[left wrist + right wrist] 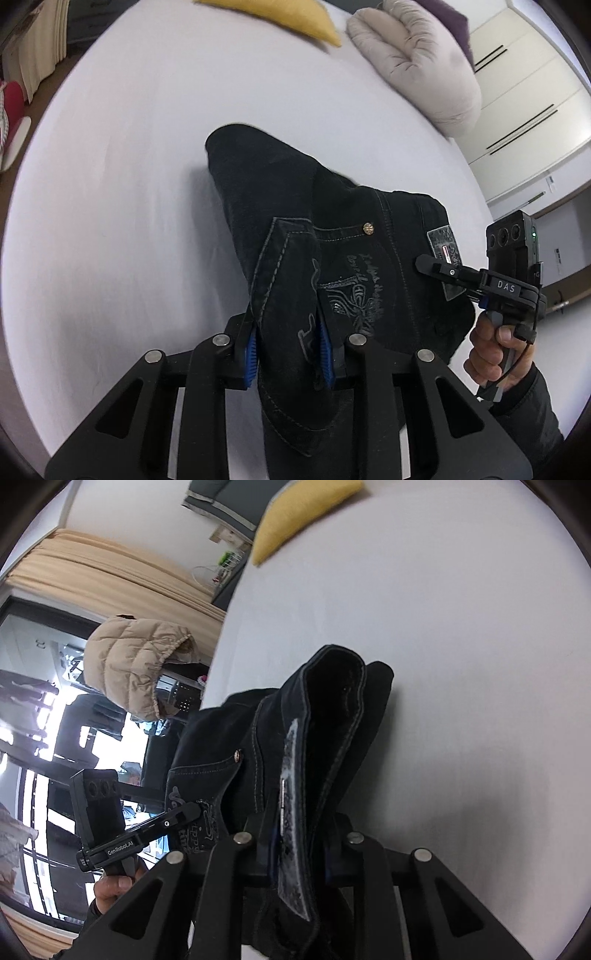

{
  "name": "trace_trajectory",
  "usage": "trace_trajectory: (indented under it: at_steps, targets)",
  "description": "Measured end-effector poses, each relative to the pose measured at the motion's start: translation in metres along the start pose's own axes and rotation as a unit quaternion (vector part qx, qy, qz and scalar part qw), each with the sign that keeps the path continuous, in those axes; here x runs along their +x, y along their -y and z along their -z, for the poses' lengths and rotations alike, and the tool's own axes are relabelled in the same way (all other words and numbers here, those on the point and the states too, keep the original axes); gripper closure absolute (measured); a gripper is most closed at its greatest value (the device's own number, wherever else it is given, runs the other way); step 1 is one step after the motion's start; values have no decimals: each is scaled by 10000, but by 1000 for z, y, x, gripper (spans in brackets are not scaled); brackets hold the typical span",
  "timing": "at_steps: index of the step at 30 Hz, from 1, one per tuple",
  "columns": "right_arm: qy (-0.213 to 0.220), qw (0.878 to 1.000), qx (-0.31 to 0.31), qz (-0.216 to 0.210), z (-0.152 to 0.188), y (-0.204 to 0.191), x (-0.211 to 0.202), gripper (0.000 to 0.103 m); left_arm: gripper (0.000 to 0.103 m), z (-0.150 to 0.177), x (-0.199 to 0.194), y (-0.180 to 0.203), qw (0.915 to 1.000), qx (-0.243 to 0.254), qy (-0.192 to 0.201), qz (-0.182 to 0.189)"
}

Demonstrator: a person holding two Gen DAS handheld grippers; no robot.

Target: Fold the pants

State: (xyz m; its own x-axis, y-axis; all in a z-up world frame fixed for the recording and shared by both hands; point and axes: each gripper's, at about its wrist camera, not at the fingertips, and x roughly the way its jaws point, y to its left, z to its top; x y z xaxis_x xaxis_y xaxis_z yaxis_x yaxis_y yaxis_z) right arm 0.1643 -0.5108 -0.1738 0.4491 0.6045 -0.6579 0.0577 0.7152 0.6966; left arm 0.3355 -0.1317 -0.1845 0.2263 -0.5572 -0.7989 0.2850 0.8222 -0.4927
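A white bed sheet fills most of both views, smooth and bare around the middle. At its far edge lies a yellow cushion, and next to that a pale grey quilted jacket is bunched up near a wall of white wardrobe doors. In the right wrist view a beige puffer coat hangs beside a bright window, with a tan curtain above it.

The black pants are lifted at the waist end, with the rest of the fabric trailing down onto the sheet. A back pocket with pale embroidery, a metal rivet and a leather patch on the waistband face the left wrist camera.

The left gripper is clamped on a fold of the pants near the pocket, its blue pads pressing the denim from both sides. The right gripper is likewise closed on the waistband, with the patch running between its fingers. In the left wrist view the right gripper reaches in from the side at the patch, and the right hand grips its handle. In the right wrist view the left gripper meets the pocket area, with the left hand below it
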Motion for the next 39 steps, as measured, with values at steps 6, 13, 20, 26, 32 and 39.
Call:
trace_trajectory:
  at_steps: [6,13,20,26,32,39]
  targets:
    - [145,9987,237,-430,9,38,7,70,64,15,12,-18,9997,-34,216,51]
    - [389,9964,276,-707,17,43,1,66,48,18,13,-19,9984,135,544,-121]
    - [796,9966,134,-143,25,26,-29,35,19,28,-25,5,9852,345,1452,-838]
    - [1376,9846,-530,942,59,-14,-74,34,0,69,-95,54,9460,729,2474,-1962]
    - [2590,9322,-1602,1956,112,-94,-136,14,0,138,-171,127,8614,1280,3686,-3251]
    - [4202,8395,-2256,2604,172,-191,-214,0,0,185,-227,155,8732,729,3625,-3175]
